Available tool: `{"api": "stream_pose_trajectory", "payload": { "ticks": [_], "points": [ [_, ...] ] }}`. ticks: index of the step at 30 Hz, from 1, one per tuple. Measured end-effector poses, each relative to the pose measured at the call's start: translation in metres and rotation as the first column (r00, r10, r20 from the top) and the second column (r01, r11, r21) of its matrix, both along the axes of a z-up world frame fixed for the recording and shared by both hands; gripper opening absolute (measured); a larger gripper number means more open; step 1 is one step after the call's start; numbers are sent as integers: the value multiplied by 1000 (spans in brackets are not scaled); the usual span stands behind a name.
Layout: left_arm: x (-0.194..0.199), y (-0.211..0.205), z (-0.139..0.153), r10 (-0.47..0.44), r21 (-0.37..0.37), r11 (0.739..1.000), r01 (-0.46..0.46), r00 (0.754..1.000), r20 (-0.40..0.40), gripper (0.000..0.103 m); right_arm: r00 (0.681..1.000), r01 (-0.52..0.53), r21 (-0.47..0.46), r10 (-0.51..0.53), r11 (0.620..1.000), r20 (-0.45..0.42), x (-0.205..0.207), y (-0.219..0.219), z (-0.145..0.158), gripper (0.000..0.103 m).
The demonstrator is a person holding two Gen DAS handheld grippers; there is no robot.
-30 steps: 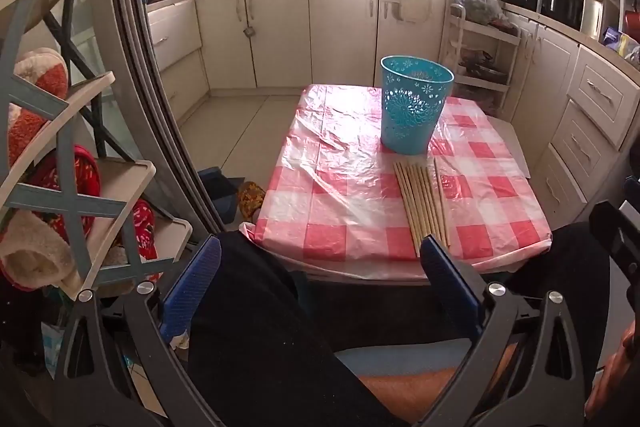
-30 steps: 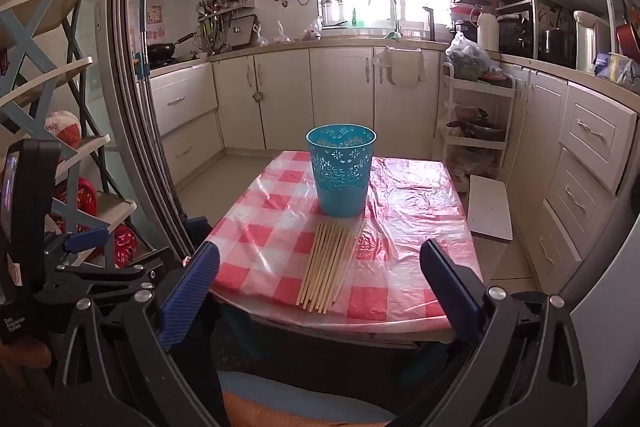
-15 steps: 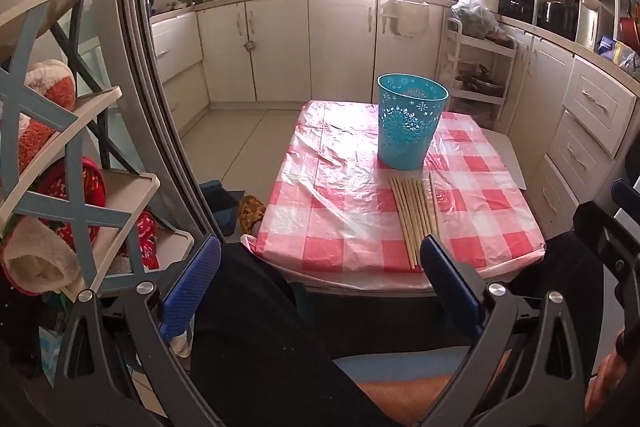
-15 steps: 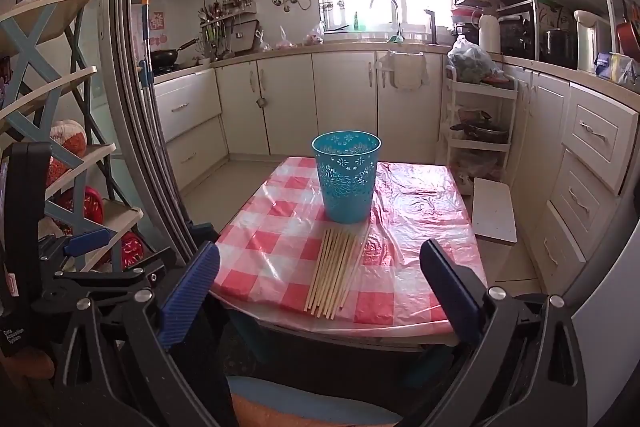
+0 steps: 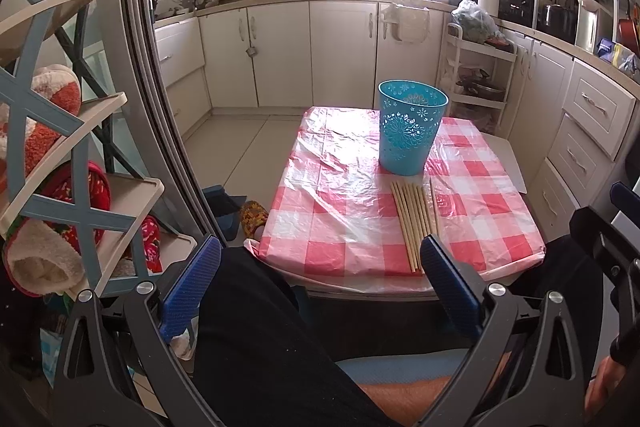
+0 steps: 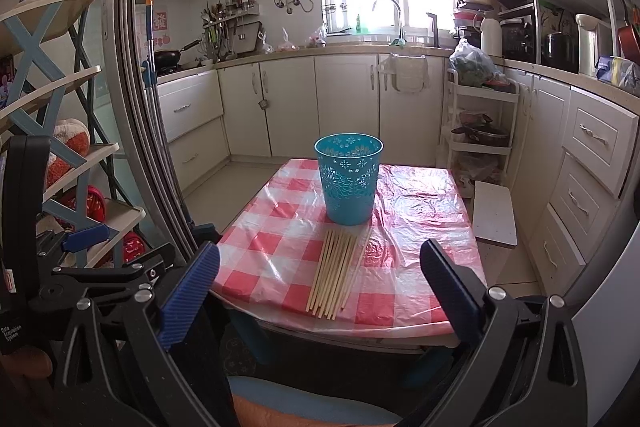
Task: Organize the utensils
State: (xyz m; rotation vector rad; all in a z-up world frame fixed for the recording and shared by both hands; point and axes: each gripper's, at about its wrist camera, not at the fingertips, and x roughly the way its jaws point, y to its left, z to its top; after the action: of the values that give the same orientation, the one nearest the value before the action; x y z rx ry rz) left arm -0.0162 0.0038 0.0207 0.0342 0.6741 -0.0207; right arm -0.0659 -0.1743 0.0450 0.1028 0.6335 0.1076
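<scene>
Several wooden chopsticks lie side by side on a small table with a red-and-white checked cloth. Just behind them stands an upright teal perforated cup. My left gripper is open, held low over the person's lap, short of the table's near edge. My right gripper is open too, with nothing between its blue pads, also in front of the table. The left gripper's body shows at the left of the right wrist view.
A shelf rack with soft slippers stands at the left beside a sliding door frame. Kitchen cabinets line the back and right walls. A white cart and a white board sit right of the table.
Both cameras have tilted up and drawn back slightly, so the table sits lower and further in view. The chopsticks and cup have not moved. Both grippers stay open.
</scene>
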Motion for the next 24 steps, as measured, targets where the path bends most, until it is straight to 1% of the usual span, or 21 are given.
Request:
{"api": "stream_pose_trajectory", "payload": {
  "ticks": [24],
  "points": [
    [-3, 2, 1, 5, 3, 1000, -5, 1000, 10, 96, 1000, 1, 3, -1, 1000, 18, -3, 2, 1, 96]
  ]
}}
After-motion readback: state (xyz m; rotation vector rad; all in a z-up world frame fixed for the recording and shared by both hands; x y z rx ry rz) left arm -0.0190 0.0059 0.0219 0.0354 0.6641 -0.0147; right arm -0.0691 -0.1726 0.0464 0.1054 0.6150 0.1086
